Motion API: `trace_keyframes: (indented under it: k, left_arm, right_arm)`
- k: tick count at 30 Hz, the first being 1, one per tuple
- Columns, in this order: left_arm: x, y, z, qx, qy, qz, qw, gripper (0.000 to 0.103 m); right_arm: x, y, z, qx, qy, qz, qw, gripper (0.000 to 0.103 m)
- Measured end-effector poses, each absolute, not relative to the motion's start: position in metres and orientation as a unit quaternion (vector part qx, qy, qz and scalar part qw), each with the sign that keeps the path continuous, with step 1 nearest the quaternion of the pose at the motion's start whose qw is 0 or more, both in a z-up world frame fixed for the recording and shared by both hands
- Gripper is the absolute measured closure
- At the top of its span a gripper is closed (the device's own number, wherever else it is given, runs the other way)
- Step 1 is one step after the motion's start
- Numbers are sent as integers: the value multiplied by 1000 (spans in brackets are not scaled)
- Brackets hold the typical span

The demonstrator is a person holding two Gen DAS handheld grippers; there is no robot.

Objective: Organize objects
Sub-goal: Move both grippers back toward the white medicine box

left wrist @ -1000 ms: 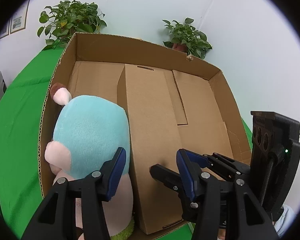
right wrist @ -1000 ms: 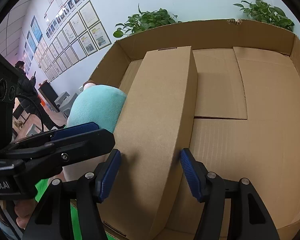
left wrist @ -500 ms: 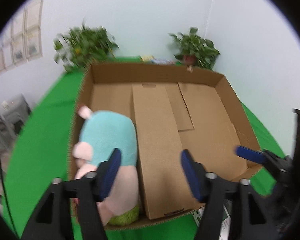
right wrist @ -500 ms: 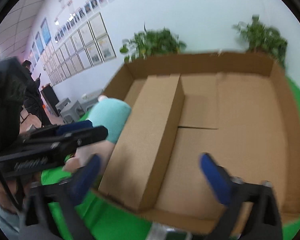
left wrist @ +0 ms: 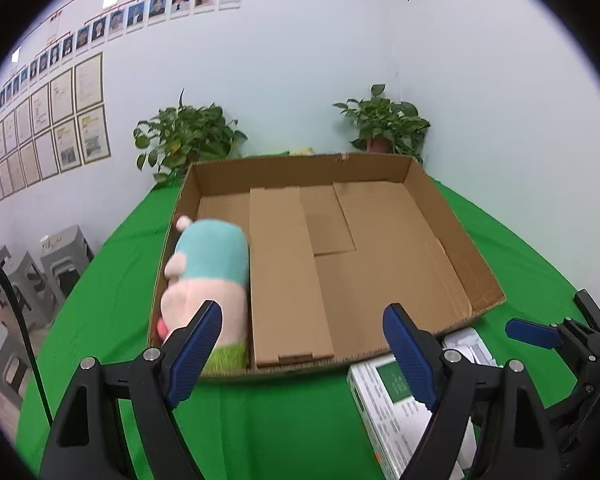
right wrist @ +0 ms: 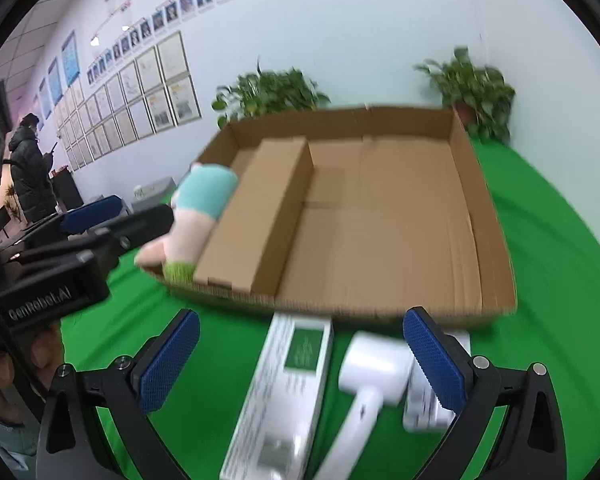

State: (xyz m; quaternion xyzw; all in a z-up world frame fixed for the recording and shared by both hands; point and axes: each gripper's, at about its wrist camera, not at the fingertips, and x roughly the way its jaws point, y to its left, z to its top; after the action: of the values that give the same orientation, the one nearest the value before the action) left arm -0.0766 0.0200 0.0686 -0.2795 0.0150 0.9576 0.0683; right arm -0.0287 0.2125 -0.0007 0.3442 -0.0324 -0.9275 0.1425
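Both grippers have pulled back from the big cardboard tray (left wrist: 452, 240) since a second ago. Then their fingers were down inside it, by the long brown box (left wrist: 284, 280) and the soft toy (left wrist: 208, 276). Now they hang over the green table (left wrist: 112, 280), in front of the tray's near edge.

The left gripper (left wrist: 304, 348) is open wide and holds nothing. The right gripper (right wrist: 300, 360) is open wide too, with nothing between its fingers.

The soft toy, blue on top and pink below, lies along the tray's left wall. The long brown box lies flat just beside it, touching it. The rest of the tray floor is bare cardboard.

New things show now at the table's near edge: a white box with a green label (right wrist: 292, 380) just in front of the tray, a white thing with a handle (right wrist: 372, 376) beside it, and another small white box (right wrist: 428, 400) to the right. They look blurry

Two plants (left wrist: 188, 136) stand at the far side
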Motion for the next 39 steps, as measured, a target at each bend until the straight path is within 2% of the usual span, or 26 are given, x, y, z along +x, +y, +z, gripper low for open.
trace_keyframes:
  k: [6,8,10,11,12,13,14,15,16,18,19,20,21,22,23,25,30,35,39]
  left_arm:
    - [-70,25,57,-305,5,950,70,20]
    - [-68,27,54,-313,-2,947,77,20]
    - [-67,29,51,-316,0,946,78,21]
    - [-65,31,51,-313,3,947,77,22]
    - [-64,32,50,-313,6,947,75,26]
    - [-64,33,49,-316,8,945,80,46]
    - [-64,33,47,-321,7,943,86,78]
    - [-65,34,44,-333,4,938,97,93]
    - [-67,33,42,-344,-2,933,104,100]
    - [-66,30,40,-346,-15,932,110,100]
    - [-65,28,39,-347,-23,931,110,100]
    - [-64,26,39,-347,-29,931,110,92]
    - [-64,24,39,-350,-37,930,107,81]
    - [-64,22,39,-350,-43,929,111,49]
    - [-63,20,39,-348,-50,929,118,22]
    - [-59,14,39,-340,-78,927,135,20]
    - [-61,11,26,-373,-90,912,148,20]
    - [-66,11,3,-412,-126,883,186,20]
    - [-75,13,-18,-447,-161,853,218,20]
  right_arm:
    - [-8,228,-10,354,-37,-925,132,1]
    - [-6,231,-12,360,-49,-922,136,8]
    - [-5,229,-15,362,-41,-922,128,38]
    - [-9,226,-16,365,-37,-921,127,46]
    - [-10,224,-17,369,-36,-920,129,60]
    - [-10,223,-18,370,-35,-919,130,69]
    - [-10,221,-19,369,-30,-920,132,71]
    - [-9,220,-19,367,-26,-920,132,71]
    - [-8,218,-19,365,-24,-921,135,71]
    - [-8,217,-19,362,-23,-921,139,70]
    - [-7,218,-18,361,-24,-922,140,57]
    - [-7,219,-17,362,-25,-921,141,45]
    - [-7,220,-18,362,-28,-921,143,17]
    - [-7,222,-17,361,-33,-921,146,0]
    - [-5,224,-18,357,-38,-921,148,1]
    - [-3,225,-19,359,-39,-920,154,1]
    - [-1,223,-30,387,-56,-898,200,1]
    - [13,206,-54,419,-56,-864,274,1]
    - [21,200,-74,442,-52,-852,274,1]
